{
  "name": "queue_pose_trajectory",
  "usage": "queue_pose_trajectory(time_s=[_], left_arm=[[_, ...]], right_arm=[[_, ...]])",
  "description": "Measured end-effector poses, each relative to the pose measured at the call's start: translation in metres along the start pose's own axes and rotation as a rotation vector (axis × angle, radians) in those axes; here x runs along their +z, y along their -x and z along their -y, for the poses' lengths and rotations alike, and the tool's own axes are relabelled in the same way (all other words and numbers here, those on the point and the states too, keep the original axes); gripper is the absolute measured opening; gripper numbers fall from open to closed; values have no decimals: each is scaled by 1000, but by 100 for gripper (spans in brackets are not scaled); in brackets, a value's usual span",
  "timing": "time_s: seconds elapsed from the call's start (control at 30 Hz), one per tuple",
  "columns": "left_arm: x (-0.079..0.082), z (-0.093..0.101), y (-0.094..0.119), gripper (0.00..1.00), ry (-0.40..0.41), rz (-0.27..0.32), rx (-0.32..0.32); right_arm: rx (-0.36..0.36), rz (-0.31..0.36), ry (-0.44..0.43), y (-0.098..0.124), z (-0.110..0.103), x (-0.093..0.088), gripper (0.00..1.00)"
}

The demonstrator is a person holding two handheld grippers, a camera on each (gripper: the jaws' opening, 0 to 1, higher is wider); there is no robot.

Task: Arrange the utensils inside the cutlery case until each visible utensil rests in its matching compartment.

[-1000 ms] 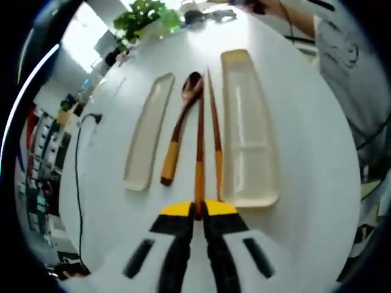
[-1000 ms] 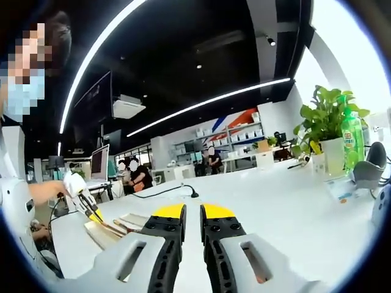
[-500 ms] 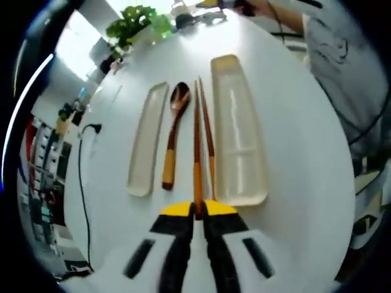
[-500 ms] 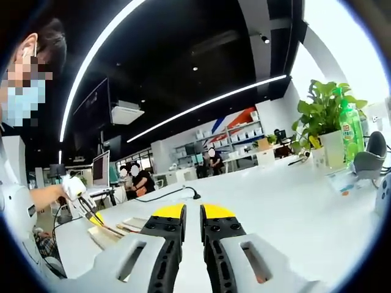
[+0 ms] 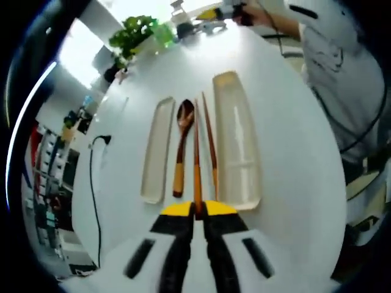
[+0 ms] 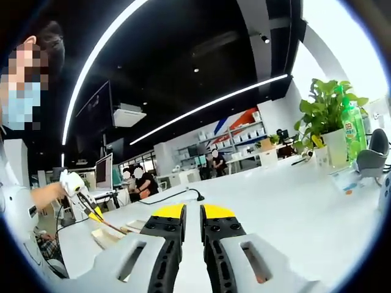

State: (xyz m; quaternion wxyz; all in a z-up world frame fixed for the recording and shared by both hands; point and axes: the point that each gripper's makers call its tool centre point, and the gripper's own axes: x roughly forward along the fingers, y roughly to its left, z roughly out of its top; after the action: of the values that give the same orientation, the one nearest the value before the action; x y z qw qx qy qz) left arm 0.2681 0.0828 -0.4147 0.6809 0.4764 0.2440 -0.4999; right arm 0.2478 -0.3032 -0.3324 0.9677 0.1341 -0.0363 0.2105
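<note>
Yellow-tipped fingers of my left gripper (image 5: 197, 209) are pressed together on the near end of one wooden chopstick (image 5: 197, 160), which runs straight away from me across the white table (image 5: 287, 159). Just to its right lies the second chopstick (image 5: 209, 146), angled slightly so the two far tips come close together. To the left of the gripped chopstick sits the wooden spoon (image 5: 182, 146), bowl pointing away, lighter handle end toward me. I cannot tell whether the spoon touches the chopstick beside it.

Flanking these three utensils are the two halves of the cutlery case: the narrow lid (image 5: 157, 149) on the left of the spoon, and the wider case tray (image 5: 235, 143) on the right of the chopsticks, with a divider across it toward its near end. All the utensils lie on the table between the two pieces, none inside the tray.

Farther on, at the table's far edge, I see a potted plant (image 5: 135, 33) and a green bottle (image 5: 164, 33). A black cable (image 5: 93, 177) trails along the table's left side.

In the right gripper view, my right gripper (image 6: 192, 215) hovers over bare table with its fingers nearly together, a thin gap between them, holding nothing. Off to the left the left gripper (image 6: 93, 213) shows, small, over the case pieces.
</note>
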Motion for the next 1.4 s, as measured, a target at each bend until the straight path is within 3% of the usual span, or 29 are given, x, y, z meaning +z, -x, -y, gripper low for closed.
queue_pose_trajectory(time_s=[0.33,0.43,0.57,0.6,0.7,0.87,1.0,1.07,1.17,1.4], left_arm=[[4,5,14,5,-43,12,18],[16,9,20,0,-33,82,4],[16,8,24,0,-9,115,19],[15,16,20,0,18,124,-21],[1,19,12,0,23,80,-22],[-5,16,10,0,36,80,-16],[-15,12,8,0,45,67,22],[-18,13,9,0,70,78,34],[-16,18,10,0,158,157,56],[-26,23,25,0,358,229,183]], right_arm=[[0,1,-6,2,2,1,8],[-1,-3,-11,2,1,-1,8],[7,-7,-18,0,-3,-3,8],[10,-8,-17,-1,-4,-4,8],[12,-9,-10,0,-6,-3,8],[11,-12,0,-1,-8,0,8],[141,-100,66,-21,-38,-4,5],[219,-155,143,-38,-60,-7,5],[328,-201,259,-60,-92,-11,4],[565,-308,346,-100,-157,-32,2]])
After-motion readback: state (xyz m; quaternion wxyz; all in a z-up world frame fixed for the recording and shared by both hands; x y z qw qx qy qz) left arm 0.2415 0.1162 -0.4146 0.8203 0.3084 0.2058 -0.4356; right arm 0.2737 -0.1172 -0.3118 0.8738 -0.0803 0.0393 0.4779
